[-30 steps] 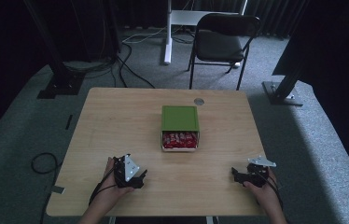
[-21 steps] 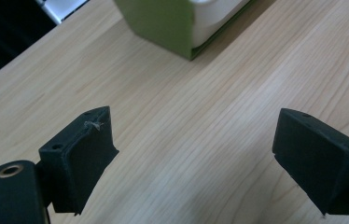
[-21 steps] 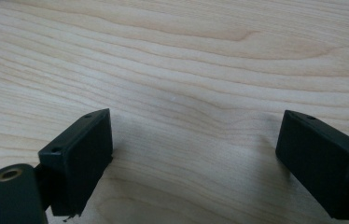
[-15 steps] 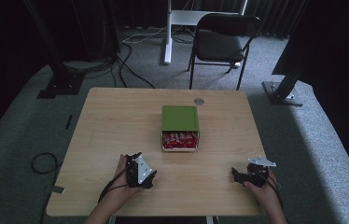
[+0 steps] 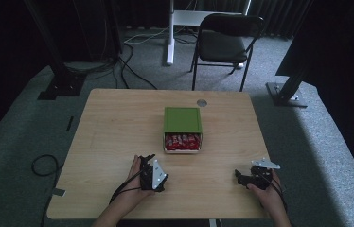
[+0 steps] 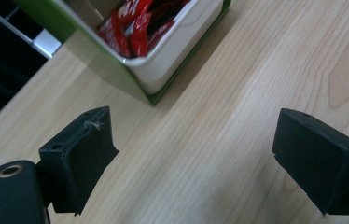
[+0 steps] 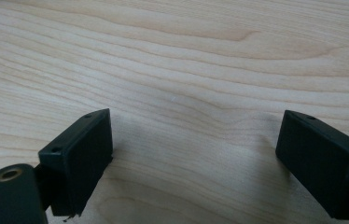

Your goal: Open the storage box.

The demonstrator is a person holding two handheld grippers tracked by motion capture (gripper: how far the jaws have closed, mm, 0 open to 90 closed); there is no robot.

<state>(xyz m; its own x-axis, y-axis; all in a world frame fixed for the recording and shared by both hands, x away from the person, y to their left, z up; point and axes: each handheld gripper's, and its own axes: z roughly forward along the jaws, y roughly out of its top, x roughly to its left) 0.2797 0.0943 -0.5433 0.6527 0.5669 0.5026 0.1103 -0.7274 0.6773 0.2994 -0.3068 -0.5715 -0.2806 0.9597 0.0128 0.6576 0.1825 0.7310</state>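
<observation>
A green box (image 5: 181, 119) lies mid-table, its white drawer (image 5: 182, 149) pulled out toward me and filled with red wrapped sweets (image 5: 182, 141). My left gripper (image 5: 146, 160) is held in a hand just left of and below the drawer, open, with nothing between its jaws. In the left gripper view the left gripper (image 6: 196, 158) hangs over bare wood, and the drawer's corner (image 6: 177, 51) with red sweets (image 6: 133, 28) lies a short way ahead. My right gripper (image 5: 238, 176) rests near the front right of the table, open; the right gripper (image 7: 193, 158) faces bare wood.
The wooden table (image 5: 113, 127) has a small round grommet (image 5: 202, 102) behind the box. A black chair (image 5: 227, 42) and a white stand (image 5: 171, 33) are beyond the far edge. Cables (image 5: 42, 165) lie on the floor at the left.
The left hand has carried its gripper to the right along the front of the table, closer to the drawer. The right gripper has stayed where it was.
</observation>
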